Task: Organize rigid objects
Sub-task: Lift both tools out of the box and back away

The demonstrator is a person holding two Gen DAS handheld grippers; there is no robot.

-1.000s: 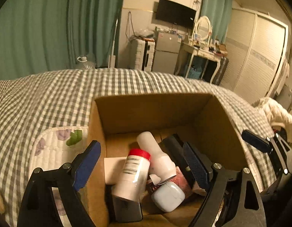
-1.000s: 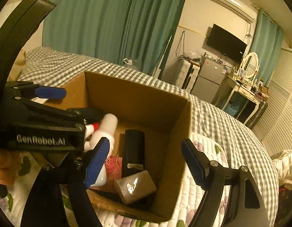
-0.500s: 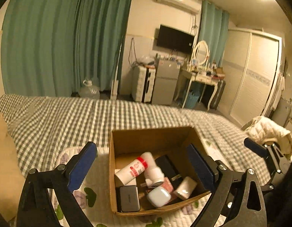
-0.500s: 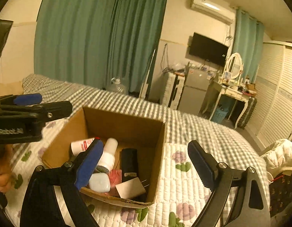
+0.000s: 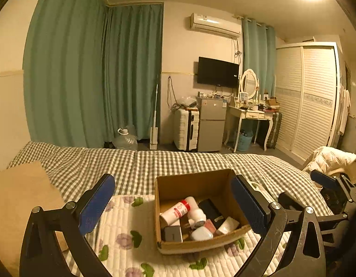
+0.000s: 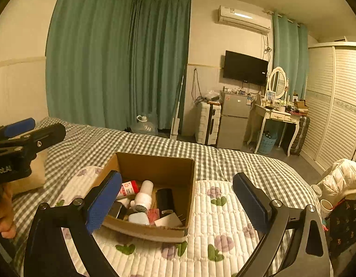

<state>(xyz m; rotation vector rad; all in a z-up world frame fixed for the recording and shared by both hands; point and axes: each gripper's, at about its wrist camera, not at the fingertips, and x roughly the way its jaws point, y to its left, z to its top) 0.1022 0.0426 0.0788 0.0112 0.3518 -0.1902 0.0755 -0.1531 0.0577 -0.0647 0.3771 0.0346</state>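
left wrist | left tool (image 5: 173, 205) wide apart, empty | right tool (image 6: 178, 200) wide apart, empty

matt cardboard box (image 5: 194, 184) on quilted cloth pad (image 5: 122, 226).

Box (image 5: 196, 245) on quilt (image 5: 122, 228) on bed (image 5: 141, 164), bottle (image 5: 175, 212) inside, pillow (image 5: 18, 198) left

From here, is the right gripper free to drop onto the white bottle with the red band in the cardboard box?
Probably yes: right gripper is open and empty, cardboard box is open-topped, and the white bottle with the red band lies on top.
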